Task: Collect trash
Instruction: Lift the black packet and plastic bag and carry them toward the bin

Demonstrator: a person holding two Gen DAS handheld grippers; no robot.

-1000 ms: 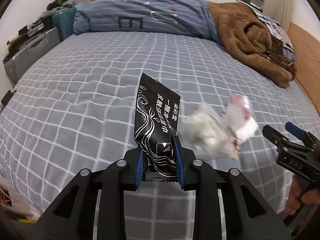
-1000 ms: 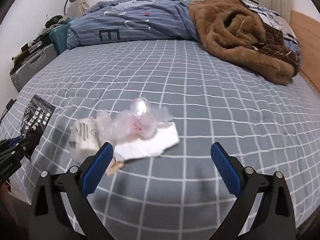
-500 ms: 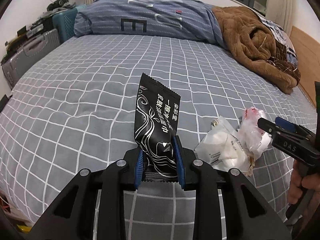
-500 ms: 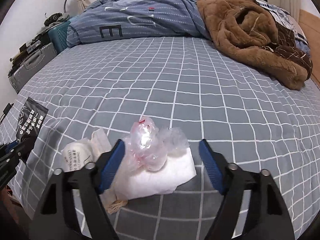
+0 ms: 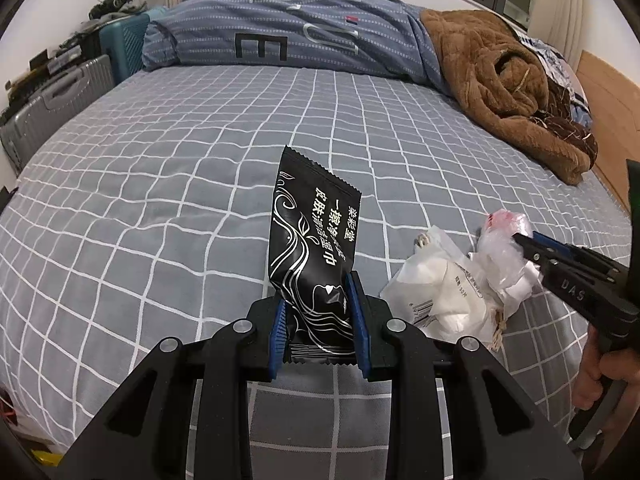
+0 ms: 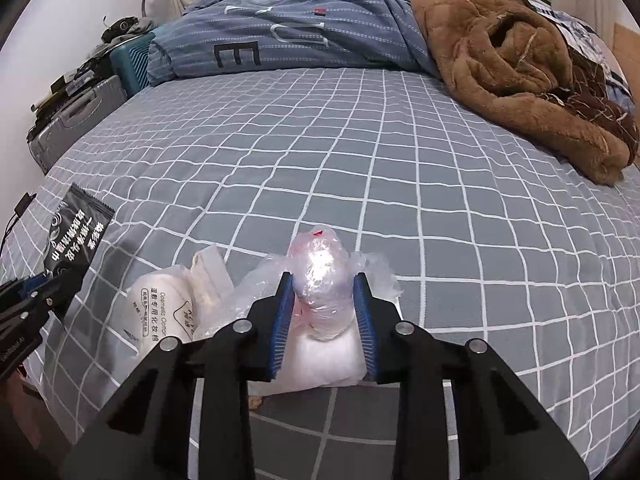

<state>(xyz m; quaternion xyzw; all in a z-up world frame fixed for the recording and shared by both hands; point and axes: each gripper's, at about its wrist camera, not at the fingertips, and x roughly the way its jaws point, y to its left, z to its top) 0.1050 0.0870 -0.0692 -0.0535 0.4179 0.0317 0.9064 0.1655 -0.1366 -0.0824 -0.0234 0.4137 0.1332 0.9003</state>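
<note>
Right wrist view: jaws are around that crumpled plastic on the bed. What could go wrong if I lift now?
1. The right gripper is closing on the clear plastic wad alone; the white tissue beneath may stay on the bed.
2. The cotton pad bag lies loose beside it, outside the jaws, so it needs a separate pick.
3. The left gripper, shut on the black wrapper, sits close; the two could bump.

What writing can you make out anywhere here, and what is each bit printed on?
"一擦净 皮肤清洁湿巾": black wipe packet, held in the left gripper; its smaller characters are too small to be sure of.
"Cosmetic Cotton": white cotton-pad bag; its other print is too small to read.
"DAS": side of the right gripper.
"E" and "U": blue striped duvet; its other letters are hidden in folds.
</note>
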